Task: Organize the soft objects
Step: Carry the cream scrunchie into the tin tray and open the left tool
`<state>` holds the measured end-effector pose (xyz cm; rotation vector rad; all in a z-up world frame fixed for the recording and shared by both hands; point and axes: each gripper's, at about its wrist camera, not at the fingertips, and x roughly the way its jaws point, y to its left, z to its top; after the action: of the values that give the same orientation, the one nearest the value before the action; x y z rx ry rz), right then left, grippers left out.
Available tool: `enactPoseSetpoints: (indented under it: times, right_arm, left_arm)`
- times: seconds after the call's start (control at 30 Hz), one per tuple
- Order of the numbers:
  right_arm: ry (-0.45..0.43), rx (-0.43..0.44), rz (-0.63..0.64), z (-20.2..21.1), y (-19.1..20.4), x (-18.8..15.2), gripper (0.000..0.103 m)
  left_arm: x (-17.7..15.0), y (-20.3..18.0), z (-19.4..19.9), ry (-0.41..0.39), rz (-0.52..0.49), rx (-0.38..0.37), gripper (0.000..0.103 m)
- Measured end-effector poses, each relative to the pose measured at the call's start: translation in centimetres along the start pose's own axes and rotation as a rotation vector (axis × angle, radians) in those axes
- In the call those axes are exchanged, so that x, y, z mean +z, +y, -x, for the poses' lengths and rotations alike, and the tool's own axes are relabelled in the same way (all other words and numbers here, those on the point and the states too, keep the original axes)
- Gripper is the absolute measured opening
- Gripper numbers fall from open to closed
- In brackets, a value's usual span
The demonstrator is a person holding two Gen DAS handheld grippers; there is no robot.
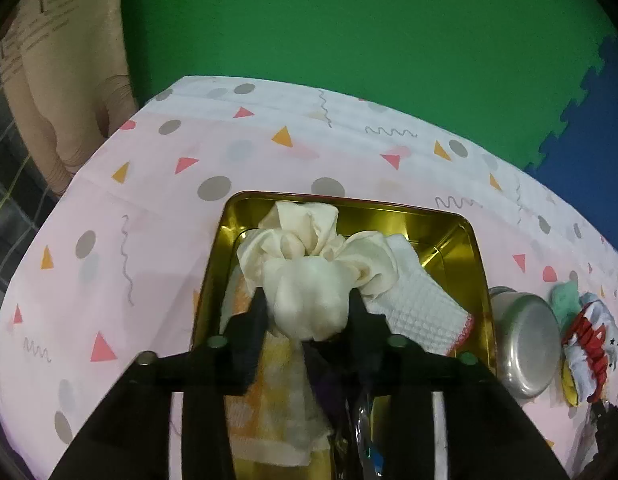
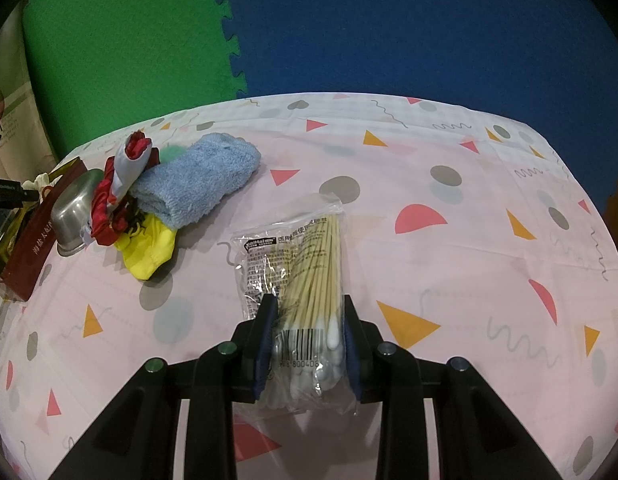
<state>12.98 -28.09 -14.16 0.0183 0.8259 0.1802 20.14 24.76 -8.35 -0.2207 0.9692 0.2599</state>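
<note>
While my patterned pink surface [image 2: 449, 240] spreads under everything, the gold tin [image 1: 449, 236] sits on it holding a white waffle cloth [image 1: 421, 304], an orange-and-yellow towel [image 1: 269, 408] and the cream scrunchie [image 1: 309, 272]. My left claw [image 1: 309, 308] hangs over that tin with its jaws parted on either side of the scrunchie, though I cannot tell whether the pads press it. My right claw [image 2: 309, 332] pinches a clear bag of cotton swabs [image 2: 301, 264] lying on the surface, well apart from the rolled blue towel [image 2: 197, 180].
</note>
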Motion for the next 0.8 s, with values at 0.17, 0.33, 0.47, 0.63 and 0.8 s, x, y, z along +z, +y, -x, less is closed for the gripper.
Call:
enactPoseSetpoints:
  times: [0.17,0.33,0.47,0.63,0.8]
  right_arm:
    - [0.000,0.000,0.001,0.0,0.0,0.0,0.032]
    - [0.001,0.002,0.000,0.0,0.0,0.0,0.032]
    - [-0.001,-0.011,0.012,0.0,0.2,0.1,0.031]
    - [-0.005,-0.026,0.013,0.5,0.6,-0.2,0.026]
    - [-0.014,-0.043,-0.016,1.7,1.1,-0.9,0.022]
  left_arm:
    - [-1.0,-0.1,2.0,-0.034,-0.020,-0.009,0.053]
    - [-3.1,-0.9,4.7,-0.084,-0.049,-0.021,0.058]
    - [-5.2,-1.8,6.6,-0.107,-0.089,-0.015,0.064]
    - [-7.6,-2.9,8.1,-0.148,-0.144,0.007,0.068]
    - [-9.4,-2.6,9.0,-0.152,-0.094,-0.006,0.070]
